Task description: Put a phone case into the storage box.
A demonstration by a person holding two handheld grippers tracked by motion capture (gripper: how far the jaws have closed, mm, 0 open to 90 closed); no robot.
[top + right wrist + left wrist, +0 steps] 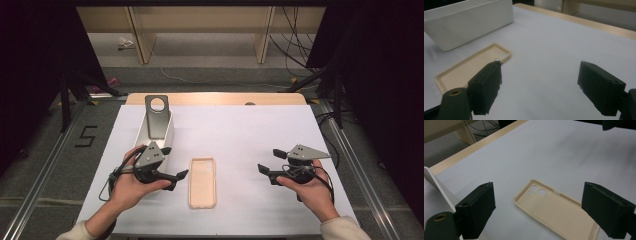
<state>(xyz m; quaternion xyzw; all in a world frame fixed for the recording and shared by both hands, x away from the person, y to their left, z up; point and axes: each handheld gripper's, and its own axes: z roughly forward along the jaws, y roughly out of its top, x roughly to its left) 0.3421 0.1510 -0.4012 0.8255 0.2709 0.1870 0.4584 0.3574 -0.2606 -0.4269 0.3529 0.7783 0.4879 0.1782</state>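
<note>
**White bench, case waiting near front edge**

Bench top (260, 130): I've got the phone case (202, 182) flat, open side up, by the front edge. L gripper (181, 176) just beside it, jaws wide, nothing btwn; R gripper (262, 170) apart, also wide. White bin (170, 131) w/ grey plate (157, 116) behind, left side. Approach step; next I'd close L jaws on the case rim.

A single black numeral "5" (86, 136) that we read on the grey floor (55, 165) left of the table (240, 125), no lettering, label or brand that we can read elsewhere
</note>
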